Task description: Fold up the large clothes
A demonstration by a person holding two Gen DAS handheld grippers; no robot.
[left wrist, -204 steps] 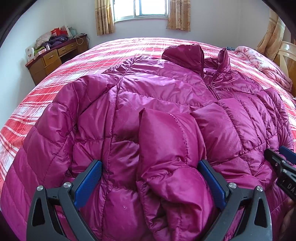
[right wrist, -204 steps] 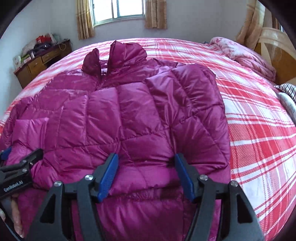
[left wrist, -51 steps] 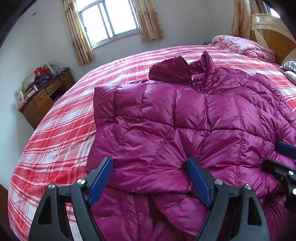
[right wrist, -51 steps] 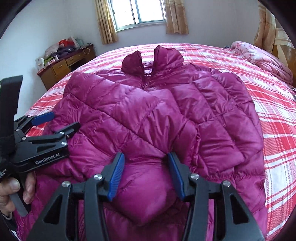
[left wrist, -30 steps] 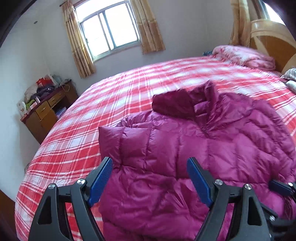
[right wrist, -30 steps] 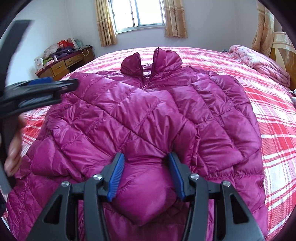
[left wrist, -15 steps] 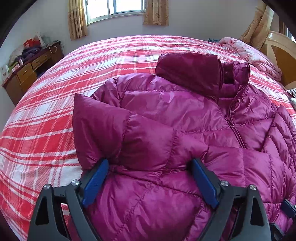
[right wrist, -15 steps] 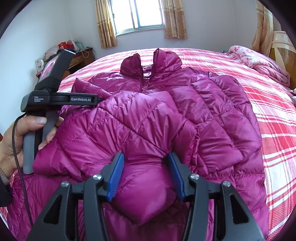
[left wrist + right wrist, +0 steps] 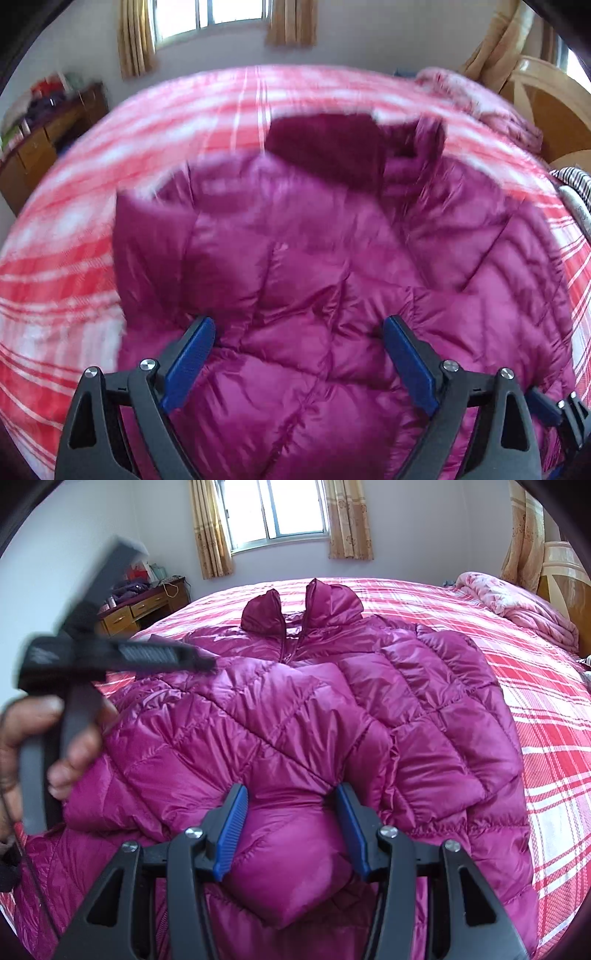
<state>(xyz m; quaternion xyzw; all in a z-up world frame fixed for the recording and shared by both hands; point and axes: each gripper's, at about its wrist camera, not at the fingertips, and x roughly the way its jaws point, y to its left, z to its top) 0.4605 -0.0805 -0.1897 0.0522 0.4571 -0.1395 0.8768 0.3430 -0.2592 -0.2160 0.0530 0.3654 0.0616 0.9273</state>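
Far left, a cluttered desk (image 9: 144,607) against the wall; a hand (image 9: 40,746) holding the left tongs (image 9: 295,350), spread wide above the jacket's (image 9: 295,720) folded-in left side, pads clear of the cloth. Centre: magenta jacket flat on the plaid bed (image 9: 535,716), collar toward the window (image 9: 275,511), sleeves folded in across the front. Right tongs (image 9: 291,812) clamped on a puffy fold near the hem; pink quilt (image 9: 517,602) far right by the headboard.

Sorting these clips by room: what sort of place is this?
A bedroom, most likely: a large bed with a red plaid cover, a wooden desk against the wall, and a curtained window. A jacket lies on the bed.
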